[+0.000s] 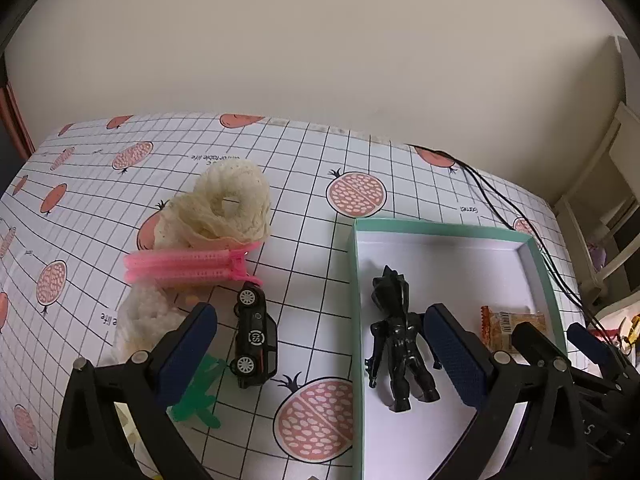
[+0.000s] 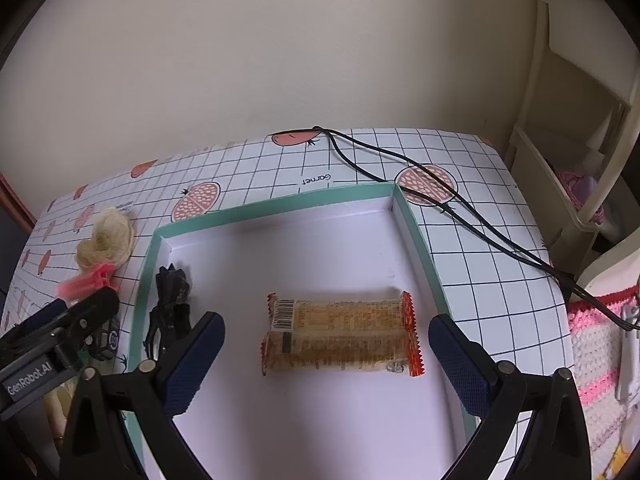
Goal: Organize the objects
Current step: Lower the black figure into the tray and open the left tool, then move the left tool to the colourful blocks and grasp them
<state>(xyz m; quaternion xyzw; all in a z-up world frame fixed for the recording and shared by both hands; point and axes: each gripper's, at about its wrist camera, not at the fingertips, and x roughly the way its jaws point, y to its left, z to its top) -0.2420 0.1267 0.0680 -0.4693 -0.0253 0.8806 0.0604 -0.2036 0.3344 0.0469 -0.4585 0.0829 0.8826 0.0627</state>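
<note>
A teal-rimmed box (image 1: 353,264) (image 2: 280,201) with a white floor lies on the gridded cloth. In it lie a black figurine (image 1: 396,344) (image 2: 170,300) and an orange snack packet (image 2: 340,334) (image 1: 504,326). My left gripper (image 1: 320,344) is open above the box's left wall, with a black toy car (image 1: 254,336) and the figurine between its fingers. My right gripper (image 2: 326,360) is open over the box, straddling the snack packet without touching it. Left of the box lie a pink clip (image 1: 188,266) (image 2: 86,282), a cream mesh scrubber (image 1: 224,208) (image 2: 106,240) and a green plastic piece (image 1: 196,396).
Black cables (image 2: 440,200) (image 1: 516,216) run over the cloth at the box's far right corner. A cream shelf unit (image 2: 568,128) stands to the right of the table. A pink and white knitted cloth (image 2: 596,344) hangs at the right edge. A plain wall lies behind.
</note>
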